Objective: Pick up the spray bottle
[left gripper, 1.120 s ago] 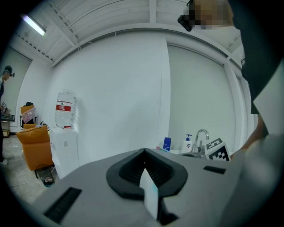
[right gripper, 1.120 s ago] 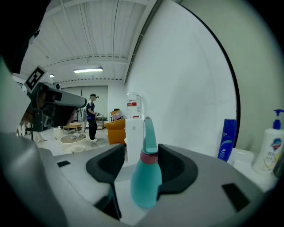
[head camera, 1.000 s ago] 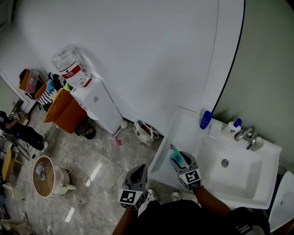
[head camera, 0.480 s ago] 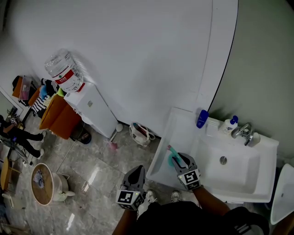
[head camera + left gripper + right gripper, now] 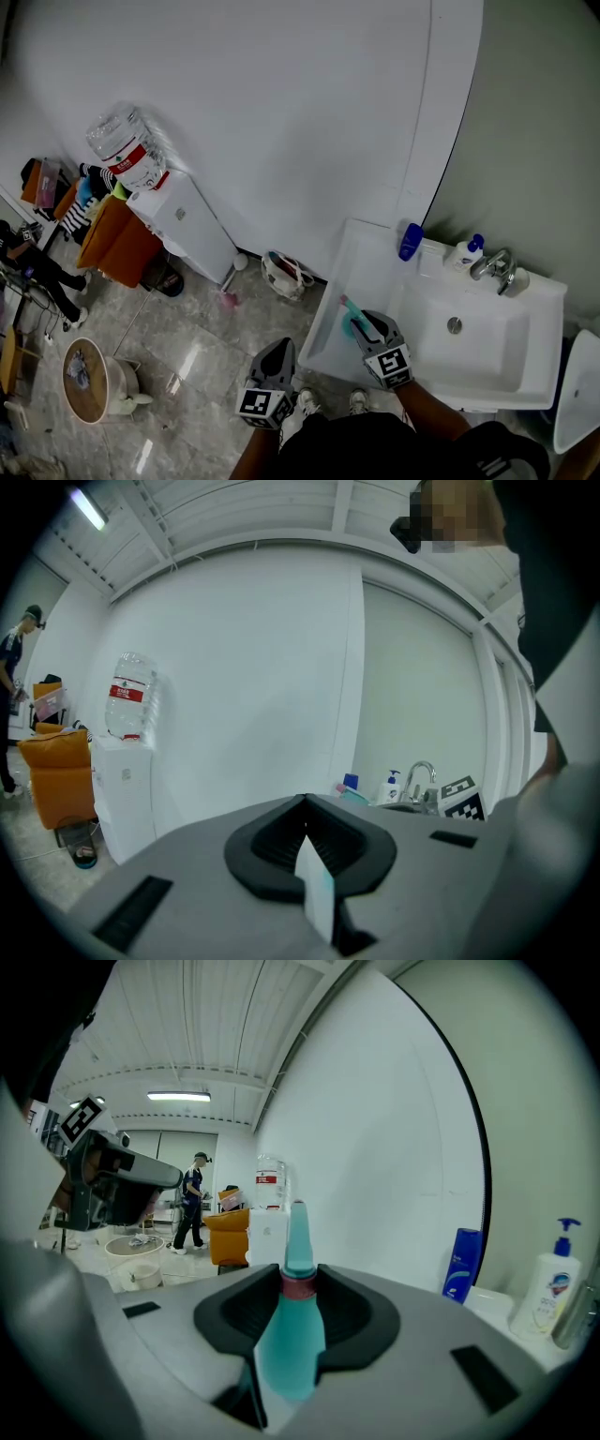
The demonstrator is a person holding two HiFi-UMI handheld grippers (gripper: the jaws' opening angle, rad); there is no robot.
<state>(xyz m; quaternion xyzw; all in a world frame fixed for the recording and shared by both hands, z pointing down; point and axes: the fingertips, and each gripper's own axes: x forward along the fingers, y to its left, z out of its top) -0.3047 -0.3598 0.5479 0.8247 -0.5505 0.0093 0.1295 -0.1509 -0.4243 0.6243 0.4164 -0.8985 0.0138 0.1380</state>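
Note:
The spray bottle [image 5: 351,317] is teal with a pink collar and a slim nozzle. It stands over the left ledge of the white sink [image 5: 367,251]. My right gripper [image 5: 360,325] is shut on it, and in the right gripper view the bottle's body [image 5: 290,1342] fills the gap between the jaws, nozzle pointing up. My left gripper [image 5: 278,362] hangs lower left over the floor, apart from the bottle. In the left gripper view its jaws [image 5: 315,897] are closed together with nothing between them.
A blue bottle [image 5: 410,241], a white pump soap bottle [image 5: 466,253] and a chrome tap [image 5: 497,268] line the sink's back. A water dispenser [image 5: 192,223] with its jug [image 5: 122,145] stands by the wall, and orange seats [image 5: 112,239] lie further left. A person [image 5: 194,1202] walks in the distance.
The head view has drifted, so the room sits a little further left and higher in the picture. Both grippers keep their places, with the right one still at the teal bottle.

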